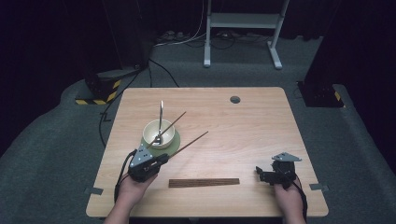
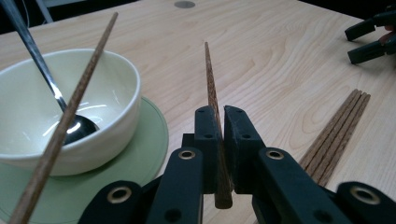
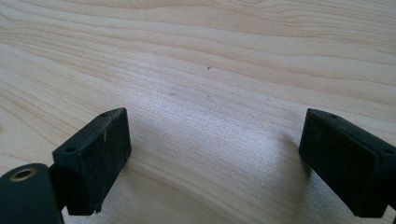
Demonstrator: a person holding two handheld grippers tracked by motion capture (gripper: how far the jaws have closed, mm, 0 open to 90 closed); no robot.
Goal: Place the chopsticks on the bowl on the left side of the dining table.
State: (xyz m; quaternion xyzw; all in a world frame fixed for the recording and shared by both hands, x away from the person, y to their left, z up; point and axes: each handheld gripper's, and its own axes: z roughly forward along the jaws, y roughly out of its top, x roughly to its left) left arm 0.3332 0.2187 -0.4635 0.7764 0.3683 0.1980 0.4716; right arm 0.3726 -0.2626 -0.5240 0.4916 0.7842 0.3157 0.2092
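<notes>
Now the left gripper (image 2: 219, 140) pinches a chopstick (image 2: 211, 79), which seemingly needs carrying to the bowl (image 2: 70, 140), while the right gripper (image 3: 215, 168) rests spread.

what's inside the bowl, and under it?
Inside the bowl: a metal spoon with its head at the bottom, and one chopstick leaning across the rim. Under it: a green saucer. The saucer's middle is covered by the bowl.

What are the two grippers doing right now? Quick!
Left gripper: closed on a chopstick.
Right gripper: open, holding nothing, just above the table.
</notes>
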